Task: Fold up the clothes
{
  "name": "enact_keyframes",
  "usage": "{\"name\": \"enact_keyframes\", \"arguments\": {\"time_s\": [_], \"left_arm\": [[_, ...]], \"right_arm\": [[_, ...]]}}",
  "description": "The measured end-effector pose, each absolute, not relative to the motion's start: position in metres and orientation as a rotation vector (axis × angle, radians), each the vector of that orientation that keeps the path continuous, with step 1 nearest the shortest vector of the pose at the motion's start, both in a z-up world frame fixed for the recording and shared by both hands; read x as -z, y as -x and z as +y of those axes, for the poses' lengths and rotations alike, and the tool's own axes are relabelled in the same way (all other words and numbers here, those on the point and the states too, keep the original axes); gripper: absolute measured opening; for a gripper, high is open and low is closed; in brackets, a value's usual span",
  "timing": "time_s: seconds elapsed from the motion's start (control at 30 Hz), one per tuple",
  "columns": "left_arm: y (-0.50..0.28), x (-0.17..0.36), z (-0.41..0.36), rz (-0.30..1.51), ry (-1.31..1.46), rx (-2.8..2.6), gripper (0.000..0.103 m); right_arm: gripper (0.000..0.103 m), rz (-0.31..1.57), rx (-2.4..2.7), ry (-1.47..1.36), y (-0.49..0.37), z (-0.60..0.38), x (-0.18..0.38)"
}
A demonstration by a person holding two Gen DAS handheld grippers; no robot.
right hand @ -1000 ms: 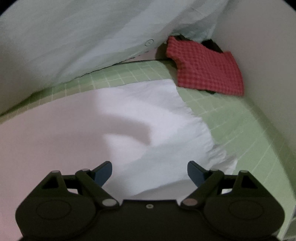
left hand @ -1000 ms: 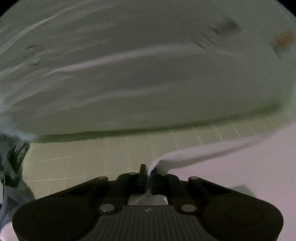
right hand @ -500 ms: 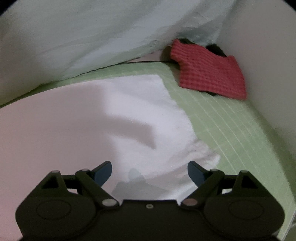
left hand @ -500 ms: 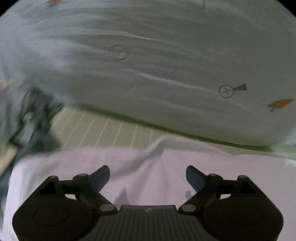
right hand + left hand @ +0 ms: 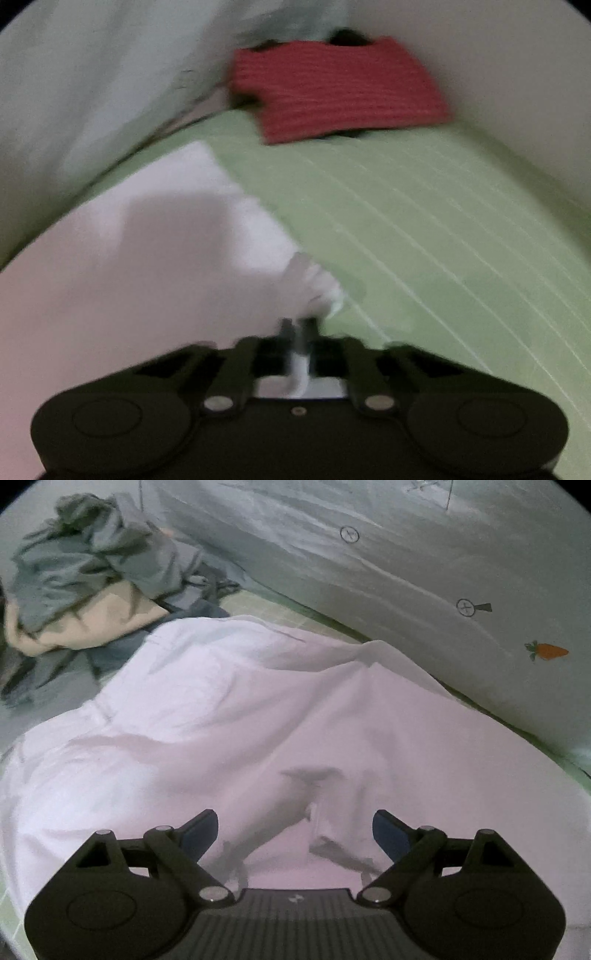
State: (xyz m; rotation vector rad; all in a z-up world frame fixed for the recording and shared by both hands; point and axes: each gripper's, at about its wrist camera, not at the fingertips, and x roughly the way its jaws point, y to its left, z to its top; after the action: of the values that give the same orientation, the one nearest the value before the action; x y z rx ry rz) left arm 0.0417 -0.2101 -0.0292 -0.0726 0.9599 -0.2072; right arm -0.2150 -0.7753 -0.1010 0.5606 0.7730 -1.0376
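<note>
Pinching the edge of the white garment (image 5: 147,266), the right gripper (image 5: 298,328) has just closed its jaws on the cloth; the left gripper (image 5: 295,830) hangs spread wide above the same garment (image 5: 258,720), grasping nothing; the garment lies on the green grid mat (image 5: 424,240), a red cloth (image 5: 340,88) beyond.

Home bedroom: carrot-print bedding (image 5: 424,572), green grid sheet (image 5: 424,229) (laundry pile (image 5: 85,565) nearby).

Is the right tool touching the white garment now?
Touching. The right wrist view shows the right tool shut on the edge of the white garment, cloth pinched between its fingers.
</note>
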Motion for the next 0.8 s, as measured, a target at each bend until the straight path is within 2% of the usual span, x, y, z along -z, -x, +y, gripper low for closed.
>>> {"name": "enact_keyframes", "arguments": {"time_s": [0.13, 0.2, 0.27, 0.37, 0.47, 0.63, 0.7, 0.8], "left_arm": [[-0.017, 0.02, -0.208, 0.936, 0.072, 0.184, 0.091], [-0.006, 0.017, -0.211, 0.924, 0.058, 0.18, 0.091], [0.008, 0.016, -0.213, 0.911, 0.052, 0.179, 0.091], [0.028, 0.018, -0.213, 0.911, 0.068, 0.188, 0.091], [0.046, 0.023, -0.214, 0.922, 0.076, 0.199, 0.091], [0.073, 0.03, -0.215, 0.937, 0.082, 0.225, 0.091], [0.082, 0.029, -0.215, 0.936, 0.088, 0.227, 0.091], [0.094, 0.026, -0.216, 0.924, 0.098, 0.236, 0.091]], "right_arm": [[0.006, 0.713, 1.011, -0.515, 0.216, -0.796, 0.092], [0.015, 0.674, 1.015, -0.579, 0.223, -0.808, 0.087], [0.049, 0.666, 1.005, -0.598, 0.232, -0.81, 0.081], [0.066, 0.67, 0.934, -0.524, 0.254, -0.79, 0.072], [0.072, 0.711, 0.858, -0.526, 0.288, -0.762, 0.075], [0.074, 0.824, 0.846, -0.484, 0.33, -0.723, 0.098], [0.073, 0.834, 0.833, -0.503, 0.341, -0.715, 0.104], [0.063, 0.827, 0.785, -0.512, 0.347, -0.706, 0.107]]}}
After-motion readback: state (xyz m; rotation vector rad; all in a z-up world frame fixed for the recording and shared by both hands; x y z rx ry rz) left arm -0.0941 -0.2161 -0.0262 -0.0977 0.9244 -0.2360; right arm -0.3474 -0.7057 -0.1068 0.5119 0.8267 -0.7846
